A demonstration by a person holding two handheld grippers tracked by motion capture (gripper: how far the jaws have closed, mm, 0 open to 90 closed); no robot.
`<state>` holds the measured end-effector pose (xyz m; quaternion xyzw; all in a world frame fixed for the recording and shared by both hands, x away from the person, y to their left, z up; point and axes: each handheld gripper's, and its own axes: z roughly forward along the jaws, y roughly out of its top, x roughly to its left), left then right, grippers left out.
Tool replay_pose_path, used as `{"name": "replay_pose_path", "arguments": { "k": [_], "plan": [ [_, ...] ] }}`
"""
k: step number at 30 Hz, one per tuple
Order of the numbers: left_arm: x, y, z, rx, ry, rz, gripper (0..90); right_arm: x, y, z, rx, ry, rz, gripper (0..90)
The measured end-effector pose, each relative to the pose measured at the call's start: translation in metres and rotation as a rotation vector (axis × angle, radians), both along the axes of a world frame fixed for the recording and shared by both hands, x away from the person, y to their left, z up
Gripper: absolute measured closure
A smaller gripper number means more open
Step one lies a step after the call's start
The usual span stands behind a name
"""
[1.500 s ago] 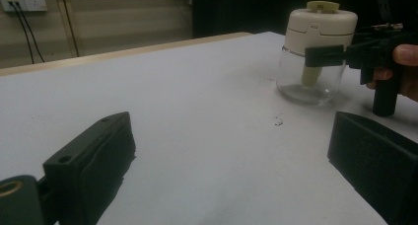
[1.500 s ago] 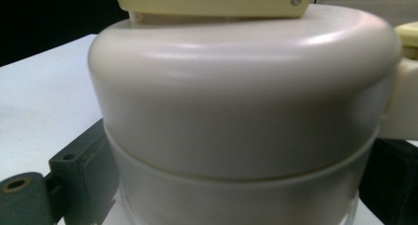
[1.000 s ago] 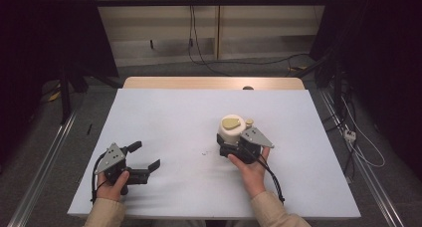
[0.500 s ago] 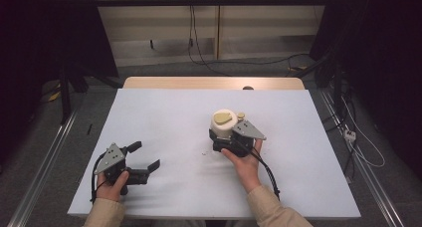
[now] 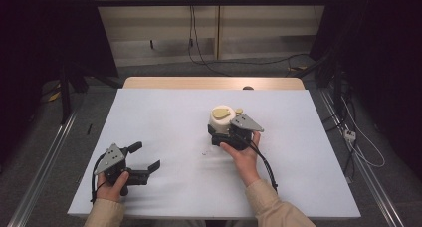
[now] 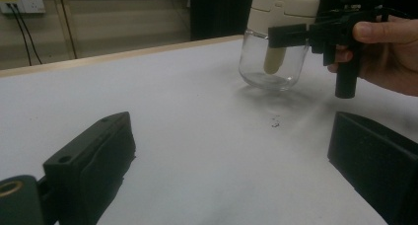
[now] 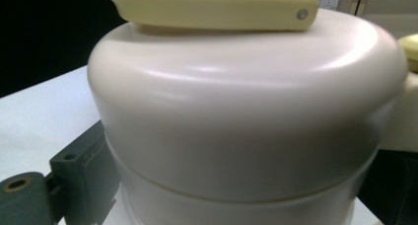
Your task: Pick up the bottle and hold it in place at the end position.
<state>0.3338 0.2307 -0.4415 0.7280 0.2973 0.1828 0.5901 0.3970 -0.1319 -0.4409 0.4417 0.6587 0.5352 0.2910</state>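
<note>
your right gripper is clamped on the cream plastic lid of the clear round glass jar, carried just above the white table a little to the 2 o'clock side of centre. the yellow flip tab sits on top. this looks like the carry step; next you'd need a level, slow descent before letting go. your left gripper rests at 8 o'clock, jaws apart, holding nothing.
</note>
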Motion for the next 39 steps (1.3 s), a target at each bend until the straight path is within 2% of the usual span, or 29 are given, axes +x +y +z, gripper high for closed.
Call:
{"name": "replay_pose_path", "arguments": {
  "k": [6,15,18,22,26,28,32,39],
  "plan": [
    [0.000,0.001,0.000,0.002,-0.002,0.005,3.4,0.005,0.007,-0.002,-0.019,0.010,0.022,5.6],
    [0.000,0.002,0.000,0.000,-0.003,0.003,3.4,0.009,0.008,-0.005,-0.014,0.020,0.025,5.6],
    [0.000,0.001,0.000,-0.001,-0.001,0.004,3.4,0.011,0.009,-0.005,-0.028,0.013,0.025,5.6],
    [0.000,0.002,-0.001,0.007,0.003,0.003,3.4,0.016,0.010,-0.003,-0.020,0.017,0.030,5.6],
    [-0.001,0.003,0.000,-0.005,-0.001,0.007,3.4,0.019,0.013,-0.001,-0.019,0.015,0.042,5.6],
    [-0.001,0.003,0.000,-0.003,0.000,0.011,3.4,0.020,0.014,-0.001,-0.001,0.017,0.038,5.6],
    [-0.001,0.004,0.000,-0.007,0.000,0.010,3.4,0.024,0.013,-0.007,-0.018,0.033,0.038,5.7],
    [-0.001,0.004,0.000,-0.007,-0.001,0.010,3.4,0.026,0.011,-0.008,-0.025,0.031,0.037,5.7]
  ]
}}
